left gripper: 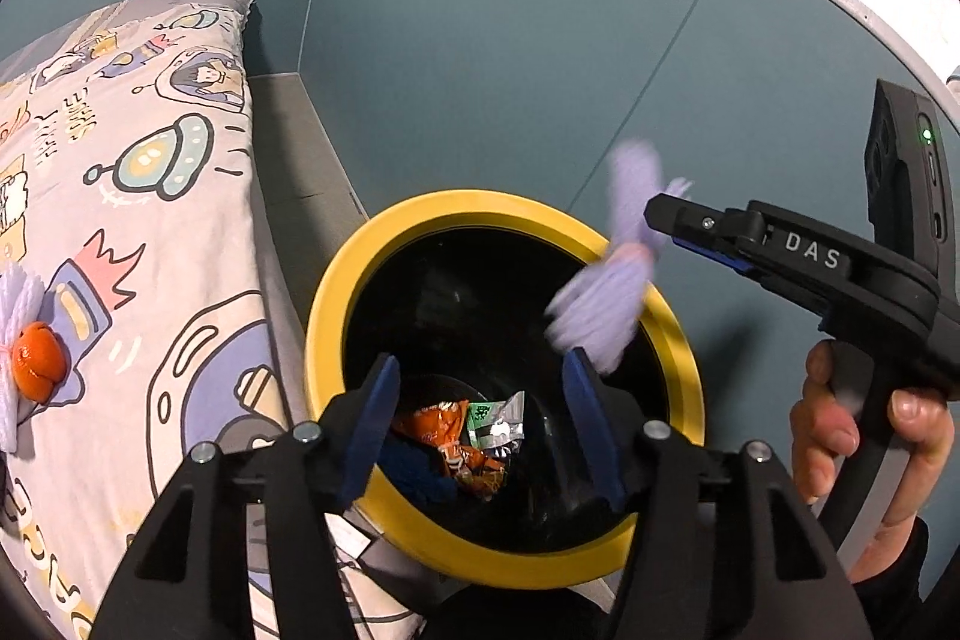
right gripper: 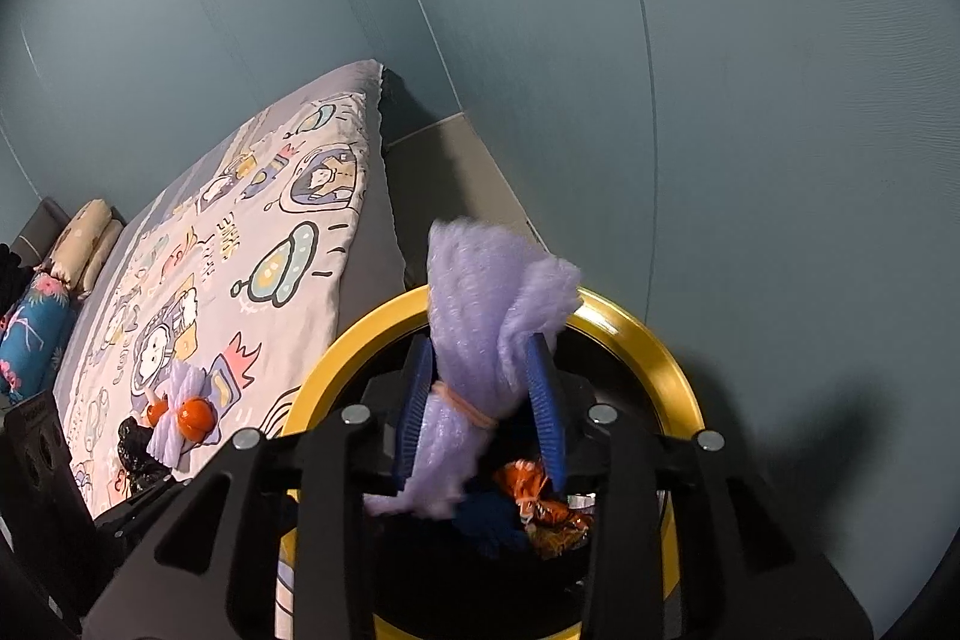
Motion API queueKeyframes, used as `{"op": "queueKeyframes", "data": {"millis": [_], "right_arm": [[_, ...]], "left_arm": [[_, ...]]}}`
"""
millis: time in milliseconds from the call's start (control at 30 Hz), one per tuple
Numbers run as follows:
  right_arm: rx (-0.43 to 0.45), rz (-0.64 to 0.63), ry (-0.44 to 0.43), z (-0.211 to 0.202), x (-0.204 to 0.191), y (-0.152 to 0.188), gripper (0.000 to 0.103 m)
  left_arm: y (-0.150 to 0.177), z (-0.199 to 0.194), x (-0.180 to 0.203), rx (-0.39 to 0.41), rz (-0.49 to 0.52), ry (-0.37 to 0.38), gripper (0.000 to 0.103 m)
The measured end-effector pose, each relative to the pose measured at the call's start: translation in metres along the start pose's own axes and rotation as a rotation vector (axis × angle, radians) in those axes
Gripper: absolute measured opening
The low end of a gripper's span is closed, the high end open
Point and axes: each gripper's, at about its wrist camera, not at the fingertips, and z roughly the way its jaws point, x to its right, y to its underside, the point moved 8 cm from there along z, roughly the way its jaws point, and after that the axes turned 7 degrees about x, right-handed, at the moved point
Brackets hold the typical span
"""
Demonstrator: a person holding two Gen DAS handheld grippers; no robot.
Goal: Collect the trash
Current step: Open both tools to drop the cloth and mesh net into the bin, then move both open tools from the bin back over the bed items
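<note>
Over the yellow-rimmed bin (left gripper: 336, 292), the left tool (left gripper: 480, 400) gapes empty. The right tool (right gripper: 483, 400) stands parted around a lavender yarn bundle (right gripper: 480, 340), pads not pressing it.

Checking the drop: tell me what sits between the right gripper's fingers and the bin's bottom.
The purple yarn bundle hangs between the right gripper's fingers, over the yellow-rimmed bin. Below it lie wrappers. The right wrist view shows this.

Bed (right gripper: 336, 274) along a teal panelled wall (right gripper: 750, 100), covered by a pale cartoon-print sheet (left gripper: 150, 196) of spaceships and astronauts; at its far end a beige rolled pillow (right gripper: 84, 238) beside a blue floral cushion (right gripper: 33, 334); grey floor strip (left gripper: 300, 160) between bed and wall.
</note>
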Motion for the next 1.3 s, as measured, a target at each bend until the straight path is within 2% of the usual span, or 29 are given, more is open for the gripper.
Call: {"op": "queueKeyframes", "data": {"millis": [100, 367, 700, 800, 1000, 1300], "right_arm": [[0.002, 0.003, 0.002, -0.002, -0.001, -0.001, 0.037], [0.013, -0.026, -0.012, -0.012, -0.020, -0.005, 0.037], [0.024, -0.090, -0.063, -0.023, -0.063, -0.005, 0.043], [0.022, -0.115, -0.092, -0.024, -0.083, -0.003, 0.047], [0.003, -0.163, -0.148, -0.022, -0.125, 0.005, 0.047], [-0.028, -0.238, -0.248, -0.021, -0.194, 0.025, 0.049]], "left_arm": [[-0.003, -0.005, -0.005, 0.013, -0.004, -0.009, 0.061], [-0.012, -0.027, -0.030, 0.050, -0.032, -0.050, 0.063], [-0.020, -0.067, -0.081, 0.113, -0.057, -0.146, 0.073], [-0.020, -0.082, -0.095, 0.129, -0.063, -0.175, 0.076], [-0.022, -0.110, -0.128, 0.163, -0.075, -0.245, 0.079], [-0.021, -0.158, -0.197, 0.204, -0.130, -0.361, 0.081]]}}
